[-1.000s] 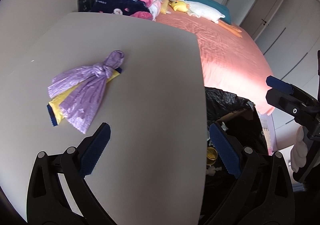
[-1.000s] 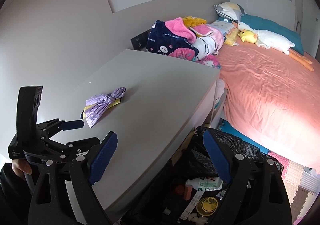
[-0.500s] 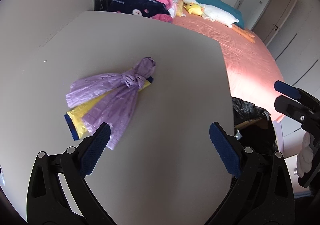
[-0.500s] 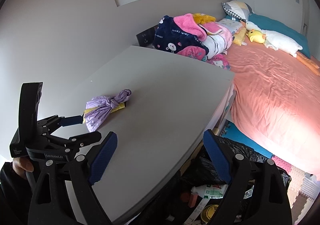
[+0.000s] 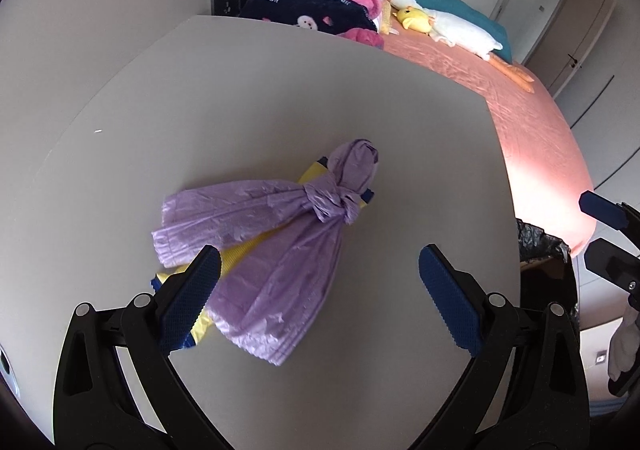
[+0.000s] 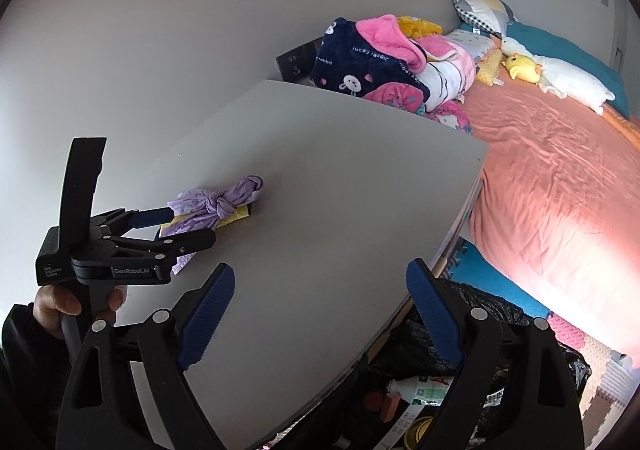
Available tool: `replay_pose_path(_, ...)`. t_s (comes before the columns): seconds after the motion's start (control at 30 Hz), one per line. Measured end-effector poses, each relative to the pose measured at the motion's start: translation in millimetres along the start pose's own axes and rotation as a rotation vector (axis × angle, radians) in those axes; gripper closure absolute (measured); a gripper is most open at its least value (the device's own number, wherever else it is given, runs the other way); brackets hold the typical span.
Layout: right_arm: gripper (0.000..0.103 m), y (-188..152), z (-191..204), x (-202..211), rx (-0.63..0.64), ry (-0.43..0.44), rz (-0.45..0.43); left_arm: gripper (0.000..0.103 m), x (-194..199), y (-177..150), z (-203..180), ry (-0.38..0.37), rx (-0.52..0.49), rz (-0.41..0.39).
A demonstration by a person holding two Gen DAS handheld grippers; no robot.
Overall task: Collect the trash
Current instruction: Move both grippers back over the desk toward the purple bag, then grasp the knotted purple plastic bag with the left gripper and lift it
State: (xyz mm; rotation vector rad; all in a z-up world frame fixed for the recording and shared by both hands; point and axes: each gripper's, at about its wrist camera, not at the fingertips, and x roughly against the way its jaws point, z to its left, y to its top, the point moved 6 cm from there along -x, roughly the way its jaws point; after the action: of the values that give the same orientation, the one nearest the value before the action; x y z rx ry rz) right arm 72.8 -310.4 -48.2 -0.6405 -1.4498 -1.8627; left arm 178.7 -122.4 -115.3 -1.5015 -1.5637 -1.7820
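Left wrist view close above table (image 5: 280, 90), right wrist view farther back, both facing bed (image 6: 560, 170)

left gripper (image 5: 320, 290) open, angled downward, right gripper (image 6: 320, 314) open

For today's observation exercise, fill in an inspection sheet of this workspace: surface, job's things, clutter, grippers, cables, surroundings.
Surface: grey table, mostly bare.
Job's things: knotted purple plastic bag lying on a yellow wrapper on the table; black-lined trash bin below the table edge, already holding rubbish.
Clutter: nothing seen on the table besides these.
Grippers: left gripper open, over the bag, not gripping it; right gripper open, empty, above the table edge and bin.
Cables: nothing seen.
Surroundings: bed with pink sheet, piled blankets, plush toys.
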Motion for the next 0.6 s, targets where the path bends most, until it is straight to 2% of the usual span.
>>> replay_pose_path(0.23,0.015,6.1,3.1,-13.8,-0.002,0.010,0.013,0.007,-8.2,6.8,8.0,0.015,-0.001,-0.006)
replay_pose_path(0.4,0.015,12.6,6.8,-25.3,-0.006,0.030,0.019,0.007,-12.5,12.0,12.9,-0.003,0.021,-0.006)
replay_pose_path(0.6,0.015,17.2,14.2,-36.1,-0.006,0.047,0.032,0.021,-17.3,16.0,17.1,-0.017,0.037,0.002)
